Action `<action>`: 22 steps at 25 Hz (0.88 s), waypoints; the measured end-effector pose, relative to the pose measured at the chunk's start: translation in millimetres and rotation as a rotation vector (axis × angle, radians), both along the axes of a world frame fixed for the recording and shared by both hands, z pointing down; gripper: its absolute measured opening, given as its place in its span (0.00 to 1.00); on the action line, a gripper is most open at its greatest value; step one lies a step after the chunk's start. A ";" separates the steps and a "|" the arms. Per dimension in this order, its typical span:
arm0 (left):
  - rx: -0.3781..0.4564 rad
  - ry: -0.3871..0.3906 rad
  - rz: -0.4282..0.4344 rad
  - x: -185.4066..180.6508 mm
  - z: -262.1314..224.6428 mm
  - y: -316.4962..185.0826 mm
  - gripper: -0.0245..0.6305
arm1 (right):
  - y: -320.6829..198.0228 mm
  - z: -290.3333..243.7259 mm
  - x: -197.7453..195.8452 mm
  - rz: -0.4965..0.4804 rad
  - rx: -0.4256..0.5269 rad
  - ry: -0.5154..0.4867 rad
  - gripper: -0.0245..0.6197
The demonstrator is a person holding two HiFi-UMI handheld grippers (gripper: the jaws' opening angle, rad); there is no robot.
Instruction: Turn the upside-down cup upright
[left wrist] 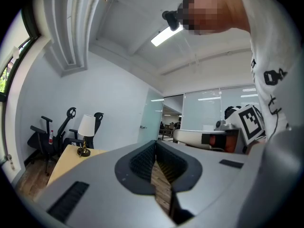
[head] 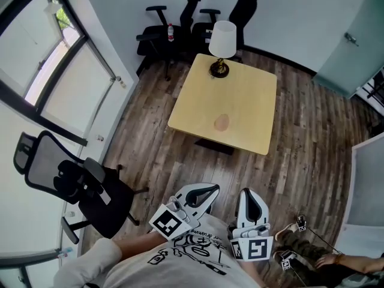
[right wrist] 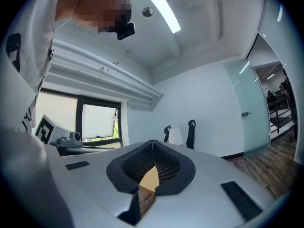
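**Both jaws together, cup on desk**

Left hand-held gripper (head: 207, 192) and right hand-held gripper (head: 248, 195): smooth grey jaws pressed together, nothing between them, both short of the desk's near edge. A small, round tan cup (head: 222, 122) sits on the square pale-wood desk (head: 252, 101) toward that edge. A white-shaded lamp (head: 221, 47) stands at the desk's far edge.

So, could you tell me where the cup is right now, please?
In the head view, the cup sits near the middle of the wooden table, towards its near edge, with the lamp at the far corner.
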State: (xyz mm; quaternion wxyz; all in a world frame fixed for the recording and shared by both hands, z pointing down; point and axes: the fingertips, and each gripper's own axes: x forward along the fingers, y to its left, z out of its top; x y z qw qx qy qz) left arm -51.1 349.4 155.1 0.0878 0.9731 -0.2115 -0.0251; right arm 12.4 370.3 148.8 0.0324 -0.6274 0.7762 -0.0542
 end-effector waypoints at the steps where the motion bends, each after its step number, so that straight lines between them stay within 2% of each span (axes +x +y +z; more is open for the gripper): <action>1: -0.005 -0.004 0.001 2.2 1.8 4.1 0.05 | 2.3 1.2 1.4 -0.001 -0.003 -0.001 0.08; 6: -0.021 -0.017 -0.008 5.3 9.2 11.8 0.05 | 10.9 5.9 4.9 -0.016 -0.011 0.002 0.07; 12: -0.007 -0.011 -0.031 6.2 7.5 -2.0 0.05 | -0.1 7.0 6.4 -0.026 -0.005 -0.001 0.08; 18: -0.023 -0.035 -0.020 10.3 20.3 -33.2 0.05 | -27.3 7.8 10.5 -0.022 -0.005 0.007 0.07; 22: -0.010 0.000 -0.014 17.1 11.1 -61.4 0.05 | -54.0 11.2 12.7 -0.021 -0.015 0.018 0.07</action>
